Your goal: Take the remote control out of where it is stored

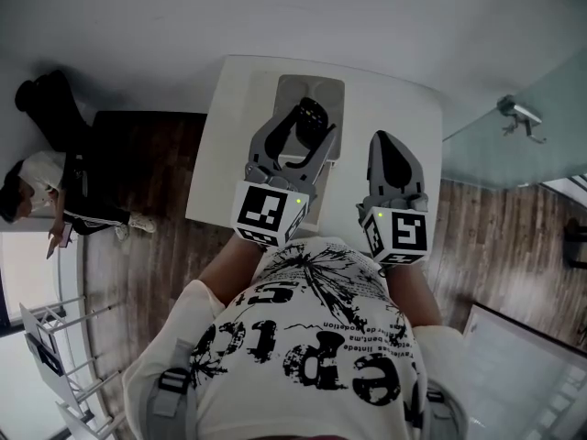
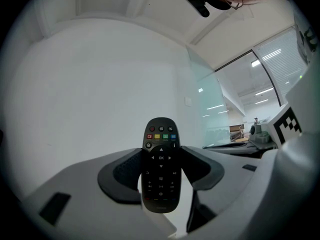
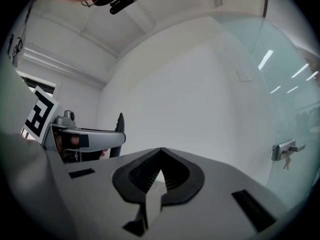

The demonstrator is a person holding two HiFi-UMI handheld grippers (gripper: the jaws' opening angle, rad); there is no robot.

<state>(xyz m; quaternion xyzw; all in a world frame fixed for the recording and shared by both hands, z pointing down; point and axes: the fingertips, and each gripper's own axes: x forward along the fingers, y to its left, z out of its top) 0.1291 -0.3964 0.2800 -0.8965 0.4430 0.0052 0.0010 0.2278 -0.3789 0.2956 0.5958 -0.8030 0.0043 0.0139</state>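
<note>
The left tool (image 1: 303,134) is clamped on the remote (image 1: 310,115), over the grey tray (image 1: 316,90) by the table's (image 1: 408,117) far edge. The right tool (image 1: 393,154) has its jaws together on nothing, just beside it.

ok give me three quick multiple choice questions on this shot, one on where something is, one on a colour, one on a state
1. Where is the remote control?
A) between the jaws of the left gripper
B) inside a drawer
C) on a shelf

2. What colour is the remote control's body?
A) white
B) black
C) yellow

3. How is the right gripper?
A) wide open
B) shut on the remote control
C) shut, with nothing in it

Answers:
1 A: the left gripper view shows it upright between that gripper's jaws.
2 B: its casing is black, with a few coloured buttons.
3 C: the right gripper view shows the jaw tips meeting with nothing between them.
</note>
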